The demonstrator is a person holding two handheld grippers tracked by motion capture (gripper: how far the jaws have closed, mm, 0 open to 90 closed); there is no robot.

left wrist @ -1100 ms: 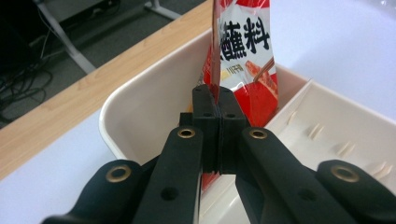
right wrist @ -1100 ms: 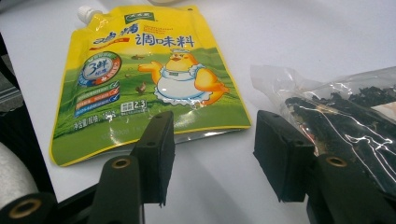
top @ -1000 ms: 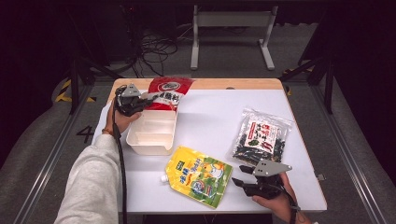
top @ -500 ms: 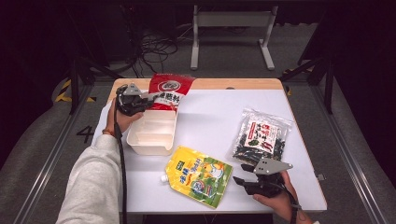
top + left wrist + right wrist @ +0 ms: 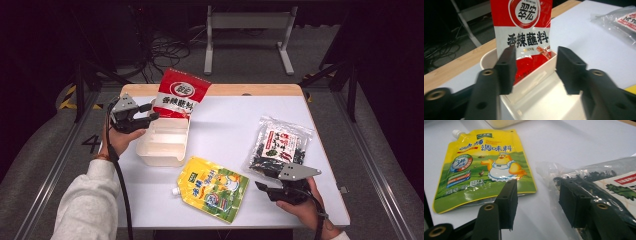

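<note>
A red seasoning packet [image 5: 180, 95] stands on end in the far end of a white plastic box [image 5: 162, 147] and leans on its far wall. My left gripper [image 5: 150, 112] hovers at the box's left rim. Its jaws have just been opening, and the red packet [image 5: 524, 30] stands beyond them, untouched, over the box [image 5: 541, 87]. The left gripper [image 5: 535, 67] is open. My right gripper [image 5: 260, 186] is open near the table's front right, between a yellow spouted pouch [image 5: 481, 170] and a clear bag of dark dried food [image 5: 604, 182]. That right gripper [image 5: 537, 200] holds nothing.
The yellow pouch [image 5: 212, 187] lies flat in front of the box. The clear bag [image 5: 280, 147] lies at the right of the white table [image 5: 225, 125]. A wooden strip runs along the far edge, with cables and a metal stand on the floor beyond.
My left gripper opened, let go of the red packet and drew back a little toward the left. The packet now stands taller in the box. The right gripper stayed in place.
</note>
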